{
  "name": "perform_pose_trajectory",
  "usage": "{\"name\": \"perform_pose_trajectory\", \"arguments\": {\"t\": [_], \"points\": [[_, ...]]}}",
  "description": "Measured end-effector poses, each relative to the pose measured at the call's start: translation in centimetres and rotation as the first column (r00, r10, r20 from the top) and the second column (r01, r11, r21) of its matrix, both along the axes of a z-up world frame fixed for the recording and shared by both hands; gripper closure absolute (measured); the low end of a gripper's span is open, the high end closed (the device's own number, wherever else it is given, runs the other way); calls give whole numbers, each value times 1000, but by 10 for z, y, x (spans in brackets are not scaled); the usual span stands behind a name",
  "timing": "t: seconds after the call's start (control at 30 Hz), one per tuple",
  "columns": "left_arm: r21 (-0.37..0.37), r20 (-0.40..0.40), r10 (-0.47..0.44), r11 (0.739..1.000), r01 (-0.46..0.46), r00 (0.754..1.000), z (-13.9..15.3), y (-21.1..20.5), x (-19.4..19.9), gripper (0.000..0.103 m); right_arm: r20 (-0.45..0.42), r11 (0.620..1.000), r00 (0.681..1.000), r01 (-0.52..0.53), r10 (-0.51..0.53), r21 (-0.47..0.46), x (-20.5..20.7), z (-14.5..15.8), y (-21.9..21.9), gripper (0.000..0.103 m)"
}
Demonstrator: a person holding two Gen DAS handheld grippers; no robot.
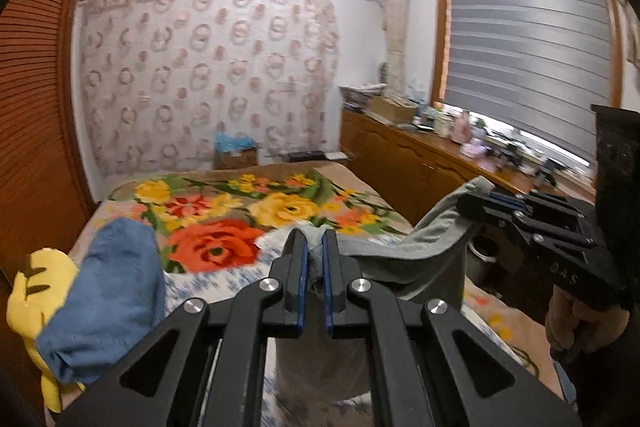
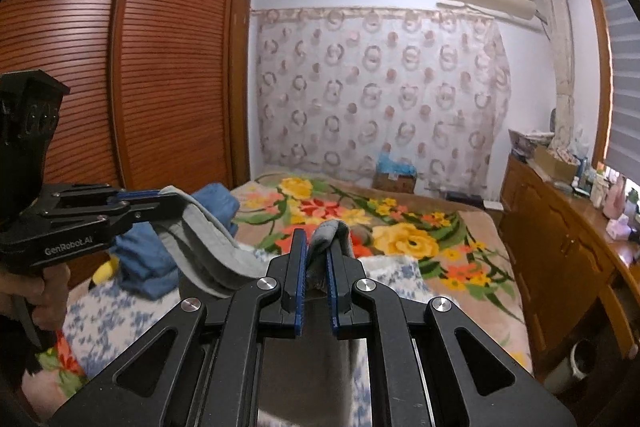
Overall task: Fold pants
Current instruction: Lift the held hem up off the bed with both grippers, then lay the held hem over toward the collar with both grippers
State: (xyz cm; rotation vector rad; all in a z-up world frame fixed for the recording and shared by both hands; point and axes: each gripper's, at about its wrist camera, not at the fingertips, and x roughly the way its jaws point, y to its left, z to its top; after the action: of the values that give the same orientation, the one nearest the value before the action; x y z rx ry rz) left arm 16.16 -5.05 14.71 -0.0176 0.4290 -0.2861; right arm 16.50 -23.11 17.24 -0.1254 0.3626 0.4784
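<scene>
Held up over the bed (image 1: 120, 203) with the big flower blanket: soft grey pants (image 1: 424, 247), stretched between two hand-held grippers. Left hand-held gripper (image 1: 316, 259) pinched tight on one bunched edge of the cloth. Right hand-held gripper (image 2: 318, 259) pinched tight on another edge, just as firmly. Sagging in the middle, hanging down below both. Lying on the bed to the left: a crumpled blue cloth (image 1: 104, 303) and a yellow soft toy (image 1: 36, 287). Along the right, a long brown wooden cabinet (image 2: 560, 247) crowded with small things. At the left, a brown slatted wardrobe (image 2: 160, 67).
</scene>
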Motion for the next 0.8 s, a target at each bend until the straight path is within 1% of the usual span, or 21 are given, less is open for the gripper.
{"name": "perform_pose_trajectory", "arguments": {"t": [0.1, 0.2, 0.23, 0.27, 0.37, 0.4, 0.43, 0.5, 0.53, 0.67, 0.8], "points": [[17, 19, 25, 1000, -25, 1000, 4, 6, 8, 101, -3, 1000, 1000, -23, 23, 8, 16, 6, 9, 97], [35, 21, 29, 999, -29, 999, -7, 12, 1, 101, -4, 1000, 1000, -21, 21, -6, 16, -2, 13, 97], [39, 17, 28, 999, -29, 999, -12, 12, -1, 101, -11, 1000, 1000, -28, 28, -7, 15, -7, 13, 97], [44, -4, 23, 999, -23, 1000, -25, 15, -4, 101, -23, 999, 999, -34, 34, -11, 14, -15, 13, 97], [45, -74, 13, 999, -10, 997, -58, 17, -13, 101, -89, 998, 995, -52, 49, -39, 8, -50, 15, 97], [52, -101, 9, 999, -4, 995, -77, 17, -18, 101, -115, 997, 992, -61, 55, -47, 5, -63, 16, 97], [56, -115, 8, 998, -1, 993, -85, 14, -22, 101, -141, 996, 988, -70, 62, -53, 1, -77, 17, 97], [48, -165, -9, 999, 17, 986, -110, 14, -35, 101, -180, 995, 981, -85, 74, -54, -7, -95, 16, 97], [46, -175, -17, 999, 25, 984, -118, 12, -42, 101, -194, 994, 978, -91, 79, -52, -12, -101, 16, 97], [40, -203, -39, 998, 48, 979, -133, 6, -70, 101, -225, 993, 969, -113, 101, -41, -35, -119, 12, 97], [42, -212, -47, 997, 57, 976, -137, 6, -89, 101, -239, 991, 964, -131, 118, -37, -58, -129, 13, 97]]}}
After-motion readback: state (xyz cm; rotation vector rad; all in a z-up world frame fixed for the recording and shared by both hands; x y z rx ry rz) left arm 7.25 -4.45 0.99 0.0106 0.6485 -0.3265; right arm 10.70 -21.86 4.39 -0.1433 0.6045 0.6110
